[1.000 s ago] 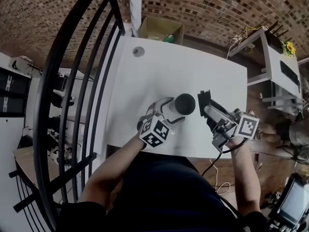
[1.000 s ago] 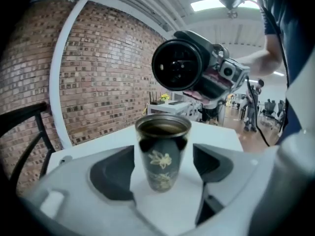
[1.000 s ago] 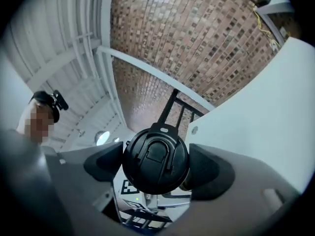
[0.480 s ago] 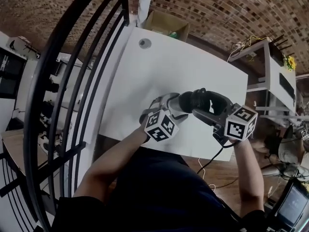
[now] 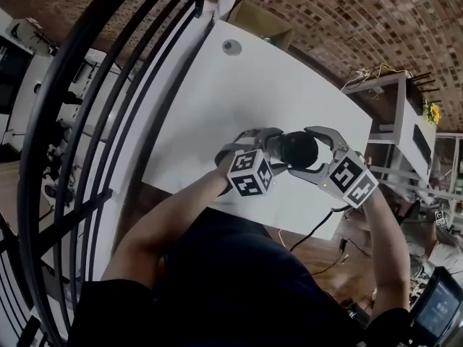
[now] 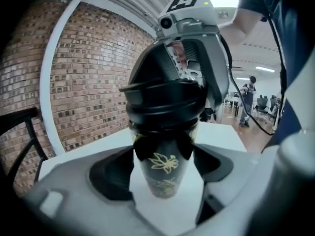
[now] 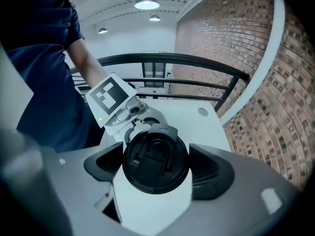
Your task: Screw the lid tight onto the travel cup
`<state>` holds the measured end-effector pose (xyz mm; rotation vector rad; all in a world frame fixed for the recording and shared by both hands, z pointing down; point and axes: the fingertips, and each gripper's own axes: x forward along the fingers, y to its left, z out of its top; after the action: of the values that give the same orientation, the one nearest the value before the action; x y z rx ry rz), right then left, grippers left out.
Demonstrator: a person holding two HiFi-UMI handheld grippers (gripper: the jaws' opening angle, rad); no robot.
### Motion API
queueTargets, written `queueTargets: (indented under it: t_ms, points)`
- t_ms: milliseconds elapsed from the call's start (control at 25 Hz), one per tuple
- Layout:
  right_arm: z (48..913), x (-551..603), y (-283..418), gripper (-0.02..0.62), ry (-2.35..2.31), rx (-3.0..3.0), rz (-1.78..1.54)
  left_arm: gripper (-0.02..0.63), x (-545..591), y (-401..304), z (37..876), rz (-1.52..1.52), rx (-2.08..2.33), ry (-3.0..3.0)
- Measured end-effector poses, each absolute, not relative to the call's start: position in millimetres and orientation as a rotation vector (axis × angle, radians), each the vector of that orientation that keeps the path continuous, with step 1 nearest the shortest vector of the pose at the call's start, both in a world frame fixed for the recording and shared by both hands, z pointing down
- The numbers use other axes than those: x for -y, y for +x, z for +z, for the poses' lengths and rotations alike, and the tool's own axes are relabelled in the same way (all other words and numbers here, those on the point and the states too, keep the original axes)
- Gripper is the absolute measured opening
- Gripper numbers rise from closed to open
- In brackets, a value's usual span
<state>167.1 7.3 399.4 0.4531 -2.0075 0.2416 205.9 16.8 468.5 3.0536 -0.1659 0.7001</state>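
Between the left gripper's [image 6: 162, 175] pads, the travel cup [image 6: 161, 156] is standing upright on the white table [image 5: 239, 100]. The pads are pressing on its dark body from both sides just under the lid's rim. That low, sideways hold looks chosen to stop the body spinning while leaving the whole top free for the other tool.

Directly beneath the right gripper [image 7: 156, 167], the lid [image 7: 155, 157] is sitting on the cup's mouth, roughly level, with its flip tab facing up. This gripper is pointing steeply down over it, one pad at the lid's left edge and the other at its right. No gap is showing on either side, so the jaws appear to be clamping the rim. Coming from above is putting the wrist's roll in line with the thread, which is what a tightening twist needs.

From the left gripper view, the right gripper's fingers are reaching down behind and around the lid, well above the left pads, so the two tools are not touching each other. Whether the thread is already caught cannot be told.
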Motion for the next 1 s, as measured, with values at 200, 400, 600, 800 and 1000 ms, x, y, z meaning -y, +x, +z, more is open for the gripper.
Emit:
queueTargets:
  t_ms: [200, 400, 600, 800, 1000]
  points:
    - [405.9, -9.8, 166.8, 0.423, 0.367, 2.071, 0.235, 0.379, -18.0, 204.6, 469.7, 0.711, 0.147, 3.064]
    - [406.0, -5.5, 163.2, 0.422, 0.300, 2.112, 0.093, 0.378, -13.7, 206.3, 470.7, 0.707, 0.138, 3.054]
    - [413.6, -4.1, 168.8, 0.423, 0.260, 2.052, -0.037, 0.377, -11.2, 209.1, 471.4, 0.718, 0.129, 3.054]
    - [402.7, -3.5, 176.3, 0.423, 0.202, 1.909, -0.067, 0.377, -11.8, 208.9, 476.6, 0.760, 0.099, 3.097]
    - [398.5, -2.3, 169.7, 0.420, 0.108, 1.783, -0.045, 0.383, -10.7, 212.8, 481.8, 0.796, 0.044, 3.118]
